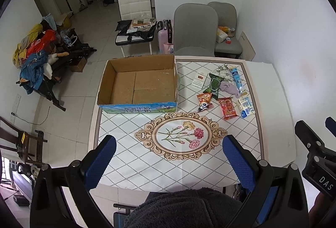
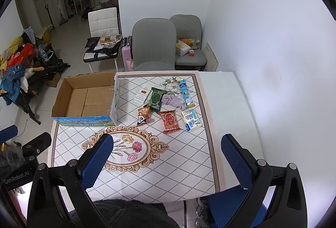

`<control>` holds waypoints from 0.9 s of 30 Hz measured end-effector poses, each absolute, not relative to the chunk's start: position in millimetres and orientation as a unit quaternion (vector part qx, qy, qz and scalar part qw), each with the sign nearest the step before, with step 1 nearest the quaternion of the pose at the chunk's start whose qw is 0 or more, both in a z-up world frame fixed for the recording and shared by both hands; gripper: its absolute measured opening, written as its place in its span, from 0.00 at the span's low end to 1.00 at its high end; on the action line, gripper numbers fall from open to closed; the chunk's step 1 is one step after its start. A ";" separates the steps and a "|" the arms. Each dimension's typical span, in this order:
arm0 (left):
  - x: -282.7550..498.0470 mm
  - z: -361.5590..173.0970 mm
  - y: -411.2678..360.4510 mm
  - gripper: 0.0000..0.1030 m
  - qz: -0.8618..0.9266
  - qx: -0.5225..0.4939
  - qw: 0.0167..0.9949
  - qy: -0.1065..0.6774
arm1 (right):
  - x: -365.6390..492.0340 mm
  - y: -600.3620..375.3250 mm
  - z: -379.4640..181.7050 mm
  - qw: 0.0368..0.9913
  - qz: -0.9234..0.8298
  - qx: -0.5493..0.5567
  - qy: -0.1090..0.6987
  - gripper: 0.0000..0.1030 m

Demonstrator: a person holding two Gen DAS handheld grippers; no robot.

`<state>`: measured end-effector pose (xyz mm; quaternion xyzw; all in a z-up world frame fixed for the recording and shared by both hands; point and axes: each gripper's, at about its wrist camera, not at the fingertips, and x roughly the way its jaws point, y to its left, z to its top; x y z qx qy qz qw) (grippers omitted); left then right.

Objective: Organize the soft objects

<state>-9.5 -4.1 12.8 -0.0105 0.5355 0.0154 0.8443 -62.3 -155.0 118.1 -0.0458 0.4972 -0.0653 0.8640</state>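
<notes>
An empty cardboard box [image 1: 138, 83] with a blue printed side stands at the table's far left; it also shows in the right wrist view [image 2: 86, 99]. To its right lies a cluster of soft items: a lilac cloth [image 1: 230, 87] [image 2: 173, 100], a green packet [image 1: 215, 84] [image 2: 156, 98], a red packet [image 1: 228, 107] [image 2: 170, 121], a tissue pack [image 1: 246, 107] [image 2: 191, 119], a small panda packet [image 1: 204, 105] [image 2: 142, 120] and a blue tube [image 1: 236, 77] [image 2: 185, 92]. My left gripper [image 1: 169, 161] and right gripper [image 2: 168, 161] are open and empty above the table's near edge.
The table [image 1: 126, 165] has a diamond-pattern cloth with a flower medallion [image 1: 181, 135]. Two grey chairs [image 1: 195, 28] stand behind it against the wall. A white card pack [image 1: 199, 79] lies by the snacks. Clutter fills the floor at left.
</notes>
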 end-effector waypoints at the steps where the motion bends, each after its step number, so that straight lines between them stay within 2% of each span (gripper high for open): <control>1: -9.8 12.9 -3.4 1.00 0.016 -0.011 0.845 0.534 | -61.8 -154.3 118.4 0.865 -0.066 -0.047 0.496 1.00; 27: -8.6 18.3 -0.9 1.00 0.018 -0.010 0.854 0.520 | -62.7 -154.6 125.2 0.872 -0.066 -0.043 0.483 1.00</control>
